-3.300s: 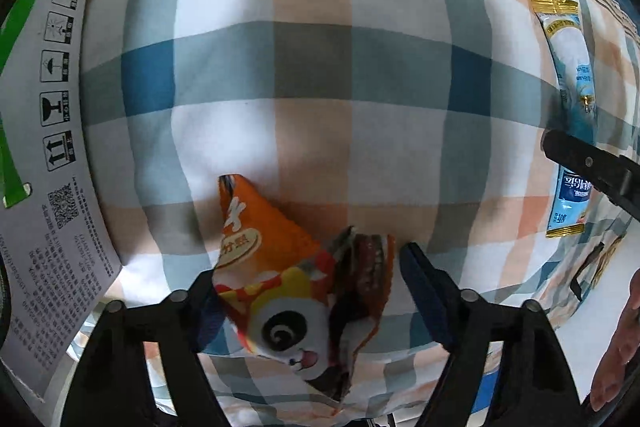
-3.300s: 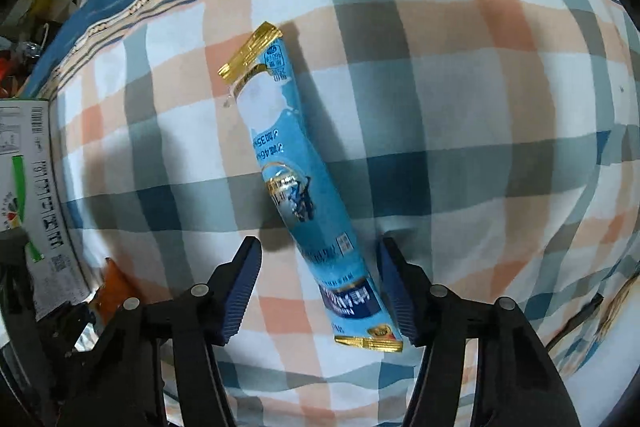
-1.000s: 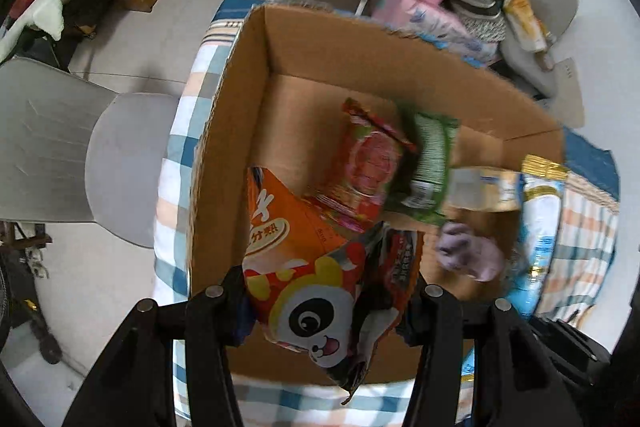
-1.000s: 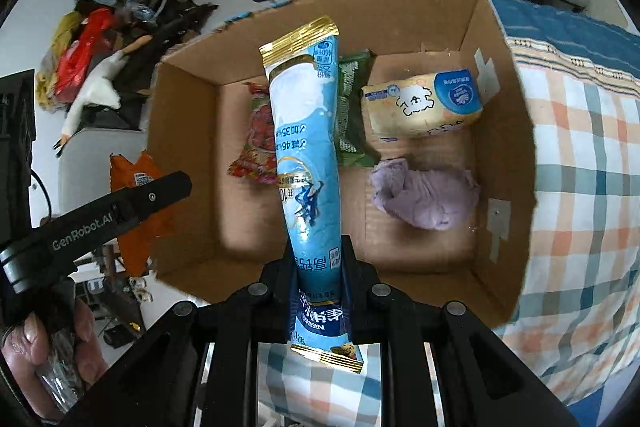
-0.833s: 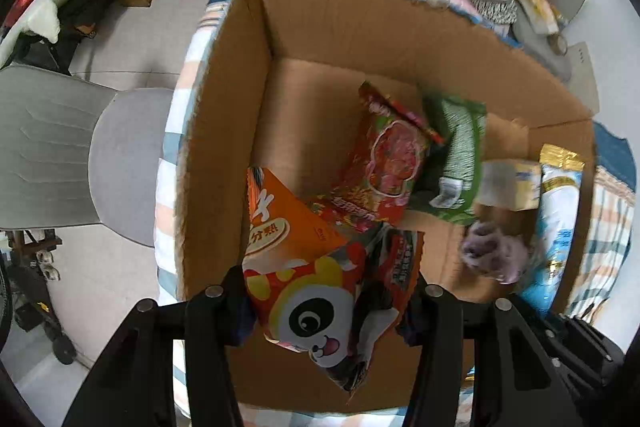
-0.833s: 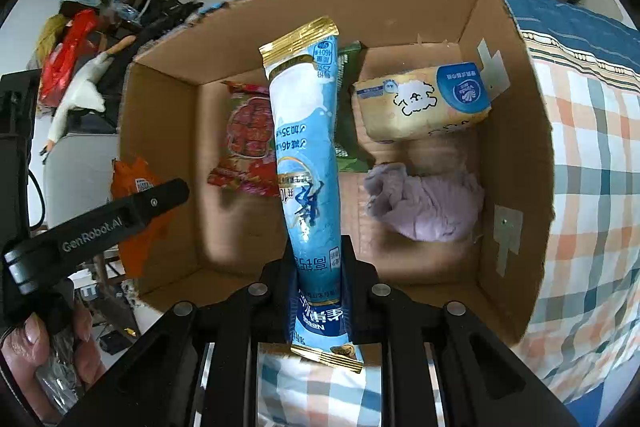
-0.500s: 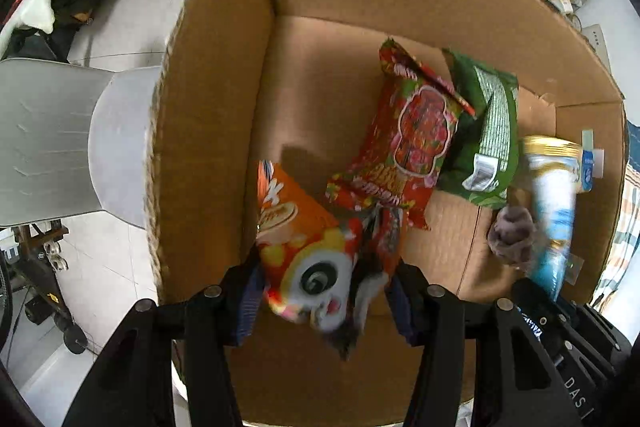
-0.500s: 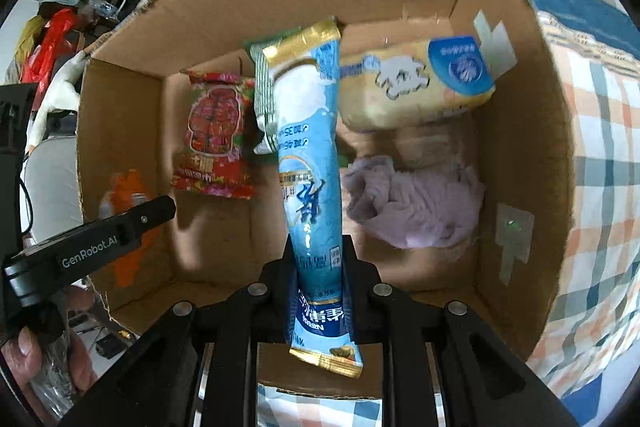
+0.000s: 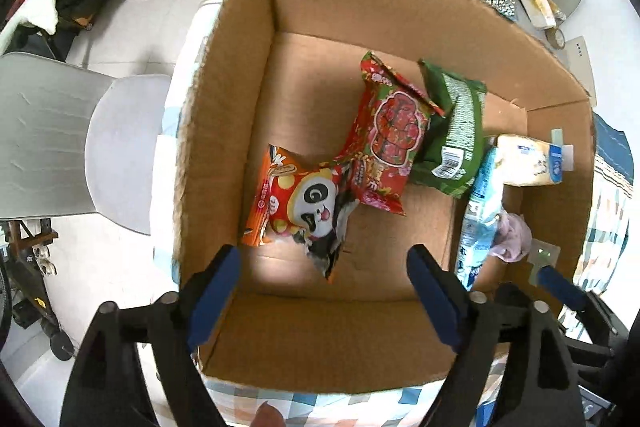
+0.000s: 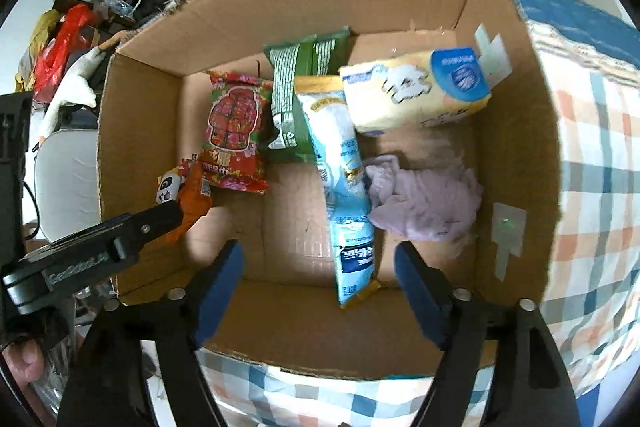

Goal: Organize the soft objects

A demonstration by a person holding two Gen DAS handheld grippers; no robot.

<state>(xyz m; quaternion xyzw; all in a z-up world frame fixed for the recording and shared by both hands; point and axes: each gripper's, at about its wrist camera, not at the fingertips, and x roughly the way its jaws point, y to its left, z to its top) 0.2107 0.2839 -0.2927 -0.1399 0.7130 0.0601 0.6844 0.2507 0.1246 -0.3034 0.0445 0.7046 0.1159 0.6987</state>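
Left wrist view: left hand-held gripper (image 9: 322, 275) now spread wide and empty; half a second ago it was pinching the orange panda snack bag (image 9: 298, 205), which now lies loose in the cardboard box (image 9: 224, 131) near the box's left wall, one corner overlapping the red snack bag (image 9: 390, 135). Right wrist view: right hand-held gripper (image 10: 318, 271) also spread, no longer clamped on the blue stick pack (image 10: 344, 187); pack lies lengthwise down the middle of the box floor, lower end at the near wall, touching the purple cloth (image 10: 424, 199) on its right. Green bag (image 10: 298, 99) and tissue pack (image 10: 416, 89) sit toward the far wall. Both releases look done, so both carried items count as boxed. Box sits on the plaid bed cover (image 10: 592, 163). Judgement: next is pulling both grippers back and checking the bed for remaining soft items; none visible in these views.
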